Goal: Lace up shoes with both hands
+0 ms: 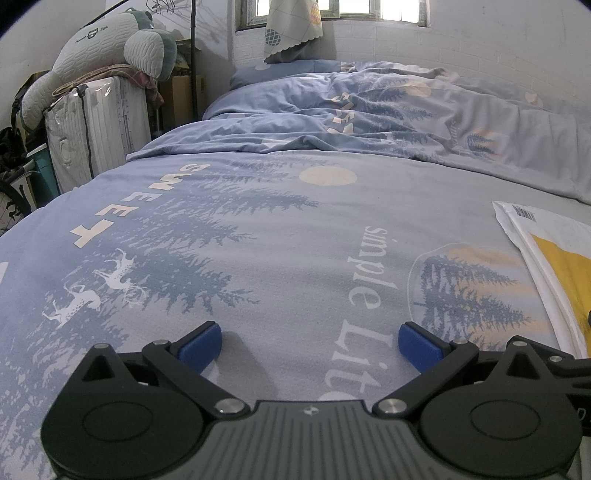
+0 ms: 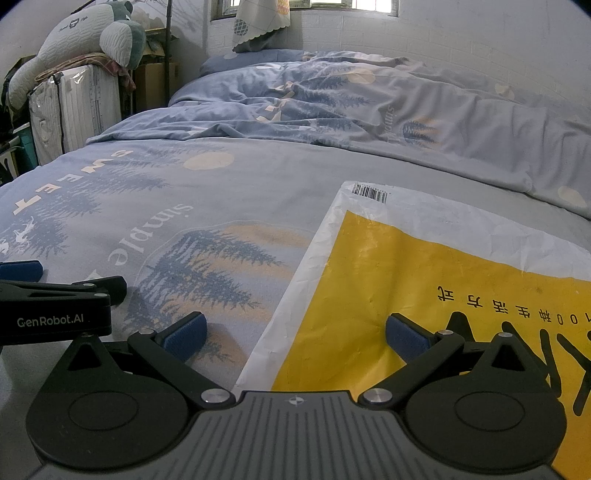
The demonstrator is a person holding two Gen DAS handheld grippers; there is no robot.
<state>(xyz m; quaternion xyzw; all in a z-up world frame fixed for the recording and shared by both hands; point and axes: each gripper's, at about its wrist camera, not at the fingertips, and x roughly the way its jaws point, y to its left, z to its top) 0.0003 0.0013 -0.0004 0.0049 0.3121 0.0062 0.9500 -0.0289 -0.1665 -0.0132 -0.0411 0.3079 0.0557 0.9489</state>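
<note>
Left gripper (image 1: 310,345) and right gripper (image 2: 295,336) (both agape) above bedsheet (image 1: 277,240).

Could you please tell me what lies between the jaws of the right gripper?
In the right wrist view, the open right gripper spans the left edge of the white-and-yellow plastic mailer bag, lying on the blue tree-print bedsheet. No shoe shows.

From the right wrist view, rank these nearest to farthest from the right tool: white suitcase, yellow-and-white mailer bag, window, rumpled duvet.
1. Yellow-and-white mailer bag, lying on the bed directly under the right tool.
2. Rumpled duvet, bunched across the far half of the bed.
3. White suitcase, beside the bed, far left.
4. Window, top of the back wall.
</note>
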